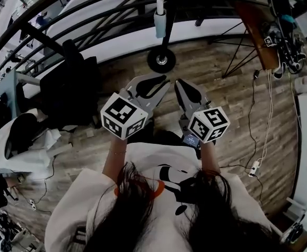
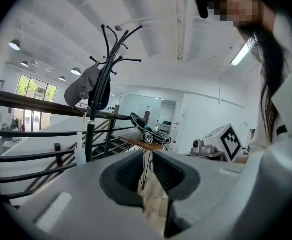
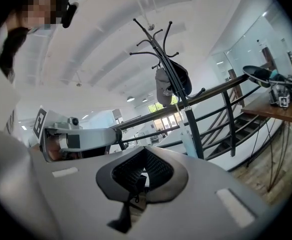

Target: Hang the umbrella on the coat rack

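Grey left claw [image 1: 156, 83] and right claw [image 1: 188, 89], black ribbed pads [image 2: 131, 171], black-and-white marker cubes [image 1: 123, 115], white printed shirt [image 1: 149, 159].

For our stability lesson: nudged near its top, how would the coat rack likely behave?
The coat rack would probably wobble or tip: tall, thin, on a small round base. The cap hung on one side may add lean.

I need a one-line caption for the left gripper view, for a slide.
Left gripper, jaws slightly apart and empty, faces a black coat rack holding a grey cap, beside a dark railing.
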`<state>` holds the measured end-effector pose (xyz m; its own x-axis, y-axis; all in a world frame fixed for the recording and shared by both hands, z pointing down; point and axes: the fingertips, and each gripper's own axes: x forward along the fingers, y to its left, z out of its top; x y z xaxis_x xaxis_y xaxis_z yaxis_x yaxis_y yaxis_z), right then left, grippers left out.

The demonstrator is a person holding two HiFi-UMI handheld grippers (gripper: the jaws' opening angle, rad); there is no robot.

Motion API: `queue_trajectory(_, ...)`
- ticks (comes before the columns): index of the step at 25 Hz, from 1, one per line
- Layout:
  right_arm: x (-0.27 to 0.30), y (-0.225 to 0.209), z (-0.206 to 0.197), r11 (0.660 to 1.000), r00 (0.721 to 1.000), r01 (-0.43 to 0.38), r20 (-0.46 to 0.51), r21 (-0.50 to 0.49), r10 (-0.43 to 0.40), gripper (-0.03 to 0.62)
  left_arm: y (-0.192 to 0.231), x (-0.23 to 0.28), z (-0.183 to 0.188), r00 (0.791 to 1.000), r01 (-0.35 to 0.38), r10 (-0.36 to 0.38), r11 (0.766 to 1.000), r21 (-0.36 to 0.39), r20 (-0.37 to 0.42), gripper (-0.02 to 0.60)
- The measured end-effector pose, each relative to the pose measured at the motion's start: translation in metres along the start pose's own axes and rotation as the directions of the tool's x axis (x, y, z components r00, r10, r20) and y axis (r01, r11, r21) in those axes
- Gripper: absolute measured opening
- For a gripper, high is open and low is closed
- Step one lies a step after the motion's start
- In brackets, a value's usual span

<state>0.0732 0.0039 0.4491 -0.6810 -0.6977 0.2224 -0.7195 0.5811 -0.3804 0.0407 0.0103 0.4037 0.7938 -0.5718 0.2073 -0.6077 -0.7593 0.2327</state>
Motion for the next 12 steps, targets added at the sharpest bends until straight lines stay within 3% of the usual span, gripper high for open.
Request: queue_trajectory(12,-0.069,0.035,-0.022,0.993,0.994,-0.108,0.0,-0.047,0.108,0.006,-0.077,-0.034,-0.031,0.995,-0.105,0.104,0.995,-0.003,-0.004,0.057)
